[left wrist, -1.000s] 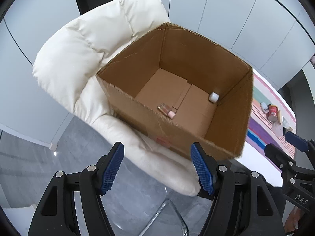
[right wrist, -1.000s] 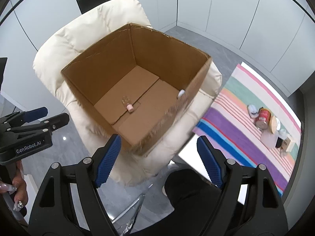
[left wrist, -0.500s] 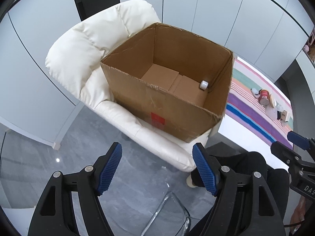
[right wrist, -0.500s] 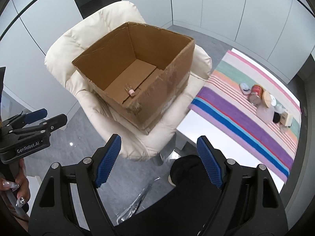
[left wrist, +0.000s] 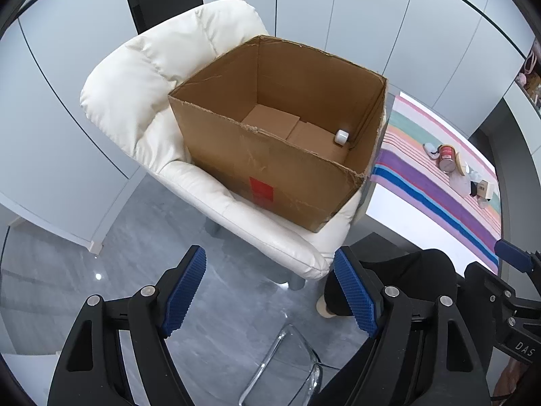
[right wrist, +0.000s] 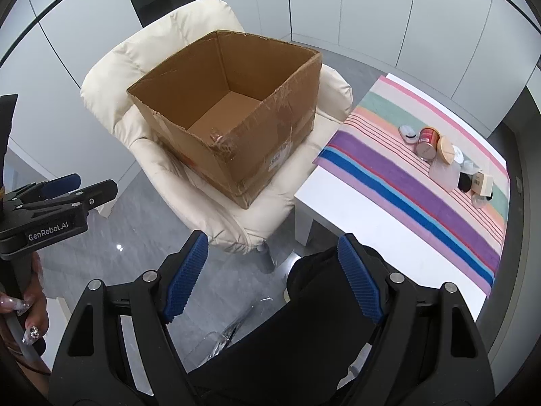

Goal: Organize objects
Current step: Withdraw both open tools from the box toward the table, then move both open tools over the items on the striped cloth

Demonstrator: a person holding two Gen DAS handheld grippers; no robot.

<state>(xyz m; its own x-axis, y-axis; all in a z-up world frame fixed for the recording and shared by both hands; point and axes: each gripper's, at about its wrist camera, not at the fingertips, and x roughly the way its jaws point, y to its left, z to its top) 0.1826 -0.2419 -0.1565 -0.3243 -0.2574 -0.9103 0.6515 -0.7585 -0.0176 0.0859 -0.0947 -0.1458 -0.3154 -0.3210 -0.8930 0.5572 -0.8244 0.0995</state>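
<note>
An open cardboard box [left wrist: 270, 165] [right wrist: 263, 155] sits on a cream padded chair [left wrist: 135, 101] [right wrist: 115, 77]. A small white item [left wrist: 342, 136] lies in the box's far right corner. Several small items, among them a red can [right wrist: 426, 142] [left wrist: 446, 161] and a round wooden lid [right wrist: 445, 150], stand on a striped cloth [right wrist: 422, 196] [left wrist: 426, 182] on a white table. My left gripper [left wrist: 268, 294] hangs over the floor in front of the chair, its jaws opening with nothing between them. My right gripper [right wrist: 272, 275] is open and empty, near the table's corner.
The white table [right wrist: 372, 237] stands right of the chair. A person's dark-clothed leg [right wrist: 321, 304] is below the right gripper. A clear chair frame [left wrist: 287, 365] shows on the grey floor. White cabinet walls surround the area.
Both grippers have drawn back from the box, which now looks smaller and farther. The left gripper's jaws have spread a little wider. More of the striped table shows.
</note>
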